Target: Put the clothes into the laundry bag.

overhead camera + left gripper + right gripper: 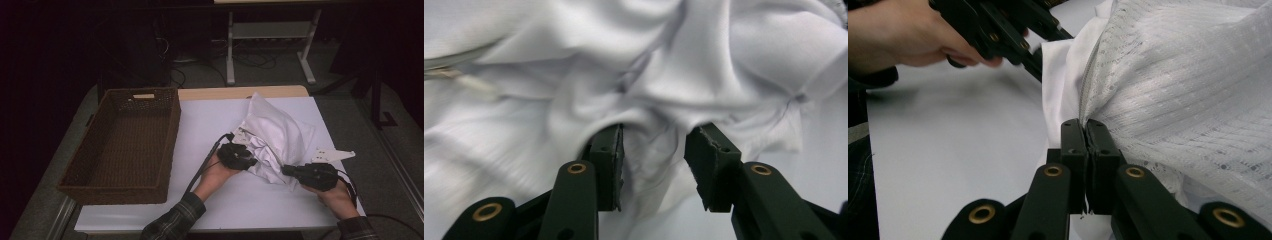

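Nearest the lens in the right gripper view, the right tool (1087, 131) has its jaws pressed together on an edge of the white garment (1173, 85), a thin fold pinched between the pads. In the left gripper view the left tool (653, 150) stands partly open, cloth bulging loosely into the gap without being pressed.

The garment (272, 137) lies crumpled on the right half of the tabletop (200, 130), well apart from the wicker basket (125, 145) at the left.

With only one pinch holding, the fabric could slide out of the right tool if it is lifted or tugged, since the bite looks shallow. The left tool may close on several layers at once and bunch the cloth rather than catch a single edge.

What kind of garment it is cannot be told; its lower layers are buried in folds. A small tag or label shows blurred in the left gripper view (471, 82).
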Demonstrator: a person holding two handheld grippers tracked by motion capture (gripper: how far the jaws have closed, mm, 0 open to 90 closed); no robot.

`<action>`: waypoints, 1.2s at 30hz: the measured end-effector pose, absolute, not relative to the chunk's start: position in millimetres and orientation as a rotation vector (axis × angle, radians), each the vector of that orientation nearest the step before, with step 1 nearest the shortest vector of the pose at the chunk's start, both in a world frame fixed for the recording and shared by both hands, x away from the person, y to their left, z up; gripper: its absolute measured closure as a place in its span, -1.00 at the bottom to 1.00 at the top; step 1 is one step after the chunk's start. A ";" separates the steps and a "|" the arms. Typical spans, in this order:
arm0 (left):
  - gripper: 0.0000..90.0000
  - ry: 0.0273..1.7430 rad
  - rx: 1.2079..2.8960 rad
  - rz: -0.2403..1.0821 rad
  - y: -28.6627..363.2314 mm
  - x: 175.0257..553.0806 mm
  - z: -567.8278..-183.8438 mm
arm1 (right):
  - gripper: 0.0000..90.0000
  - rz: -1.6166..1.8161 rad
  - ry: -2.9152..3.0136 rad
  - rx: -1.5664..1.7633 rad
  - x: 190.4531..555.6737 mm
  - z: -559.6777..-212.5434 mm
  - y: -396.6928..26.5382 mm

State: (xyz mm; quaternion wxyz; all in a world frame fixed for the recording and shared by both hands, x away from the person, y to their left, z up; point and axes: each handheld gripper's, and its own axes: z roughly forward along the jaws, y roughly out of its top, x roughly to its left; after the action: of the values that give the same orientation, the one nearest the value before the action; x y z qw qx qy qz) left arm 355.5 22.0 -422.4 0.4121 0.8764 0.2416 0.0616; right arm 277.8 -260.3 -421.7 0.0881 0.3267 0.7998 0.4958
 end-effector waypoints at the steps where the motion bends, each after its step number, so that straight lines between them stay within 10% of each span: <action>1: 0.29 0.617 2.199 0.162 27.6 355.6 -419.7 | 0.94 1.475 2.382 0.973 277.8 -421.7 -260.3; 36: 0.41 0.881 2.173 0.361 44.7 453.5 -431.1 | 0.94 1.473 2.387 0.968 278.4 -422.3 -261.4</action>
State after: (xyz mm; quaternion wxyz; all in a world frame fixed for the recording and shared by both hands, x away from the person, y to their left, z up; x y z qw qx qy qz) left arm 453.5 44.7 -431.1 0.3753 0.8490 0.3442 0.1409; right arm 278.4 -261.4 -422.3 0.0872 0.3249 0.8014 0.4946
